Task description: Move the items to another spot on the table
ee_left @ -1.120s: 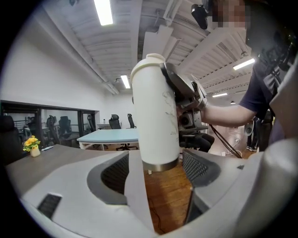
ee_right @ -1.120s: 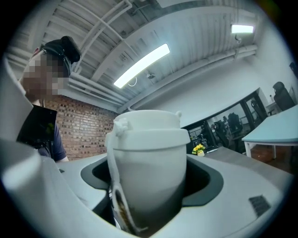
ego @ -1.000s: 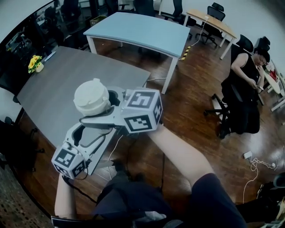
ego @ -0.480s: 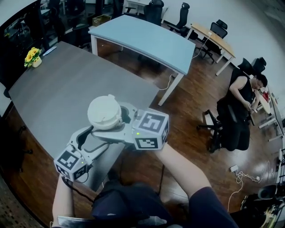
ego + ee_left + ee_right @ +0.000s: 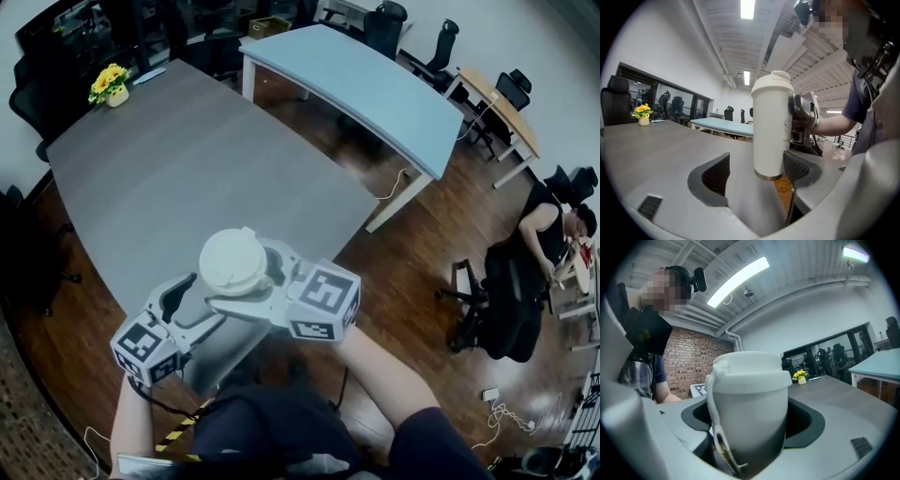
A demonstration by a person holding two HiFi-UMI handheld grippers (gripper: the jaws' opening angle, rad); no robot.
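White and lidded, the cup (image 5: 233, 261) is clamped in the right gripper (image 5: 255, 286) and held in the air over the near end of the table (image 5: 187, 169). In the head view, the tabletop lies further under both grippers and the cup than it did a second ago, when more floor (image 5: 412, 281) showed beside them. I judge this to be the carry toward a set-down that is not yet made. The left gripper (image 5: 199, 302) rides just beside the cup, toward the table's near corner, with its jaws wide and gripping nothing. Flowers (image 5: 110, 84) stand at the table's far end. The rest of the top looks bare, so nothing blocks a landing. Past the table's far side is a blue table (image 5: 366, 84), and well off from it sits a person (image 5: 548, 234).

In the left gripper view the jaws are spread, and one pad (image 5: 717, 174) is well clear of the cup. The cup's base hangs above the table's edge, with floor below it. Its side seems to graze the other pad (image 5: 797, 168), though it may only pass in front.

In the right gripper view both jaws press on the cup's body below the lid, and the flowers stand far down the table.
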